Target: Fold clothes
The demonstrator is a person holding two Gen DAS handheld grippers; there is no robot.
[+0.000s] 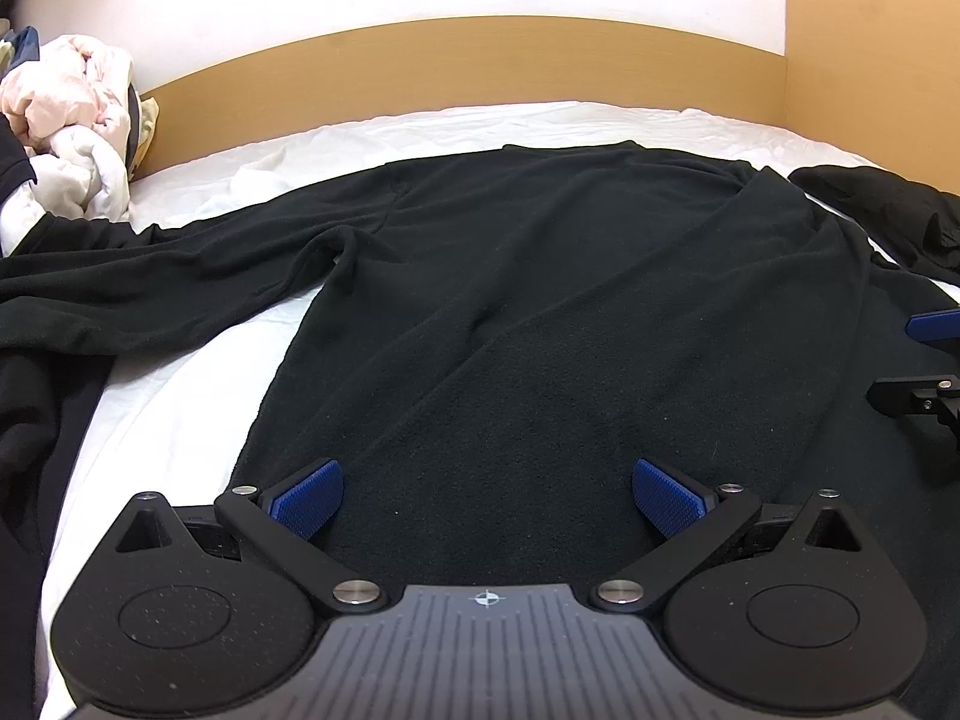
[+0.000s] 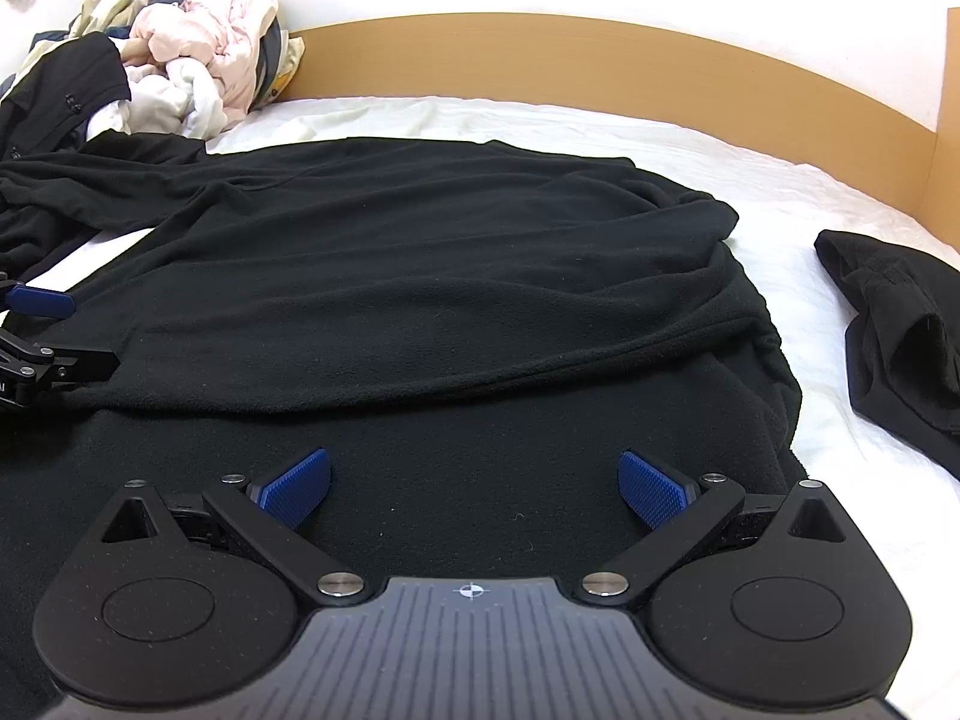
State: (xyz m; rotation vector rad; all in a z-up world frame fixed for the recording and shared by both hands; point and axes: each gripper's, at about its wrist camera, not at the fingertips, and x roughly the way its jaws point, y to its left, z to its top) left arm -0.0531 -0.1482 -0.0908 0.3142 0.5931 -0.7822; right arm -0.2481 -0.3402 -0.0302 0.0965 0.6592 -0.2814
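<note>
A white-sheeted bed (image 2: pixel 690 144) carries everything. A black fleece top (image 2: pixel 420 276) lies spread across it. A smaller black garment (image 2: pixel 900 324) and a heap of pale clothes (image 2: pixel 198 54) lie beside.

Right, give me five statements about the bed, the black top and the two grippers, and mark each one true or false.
1. The black top lies spread on the white sheet. True.
2. The left gripper is shut on the top's hem. False: it is open, with fabric between its fingers but nothing pinched.
3. The right gripper is open over the top. True.
4. Both sleeves are stretched out to the sides. False: one reaches out toward the clothes pile; the other side is folded in over the body.
5. A smaller black garment lies apart from the top, on the sheet. True.
</note>
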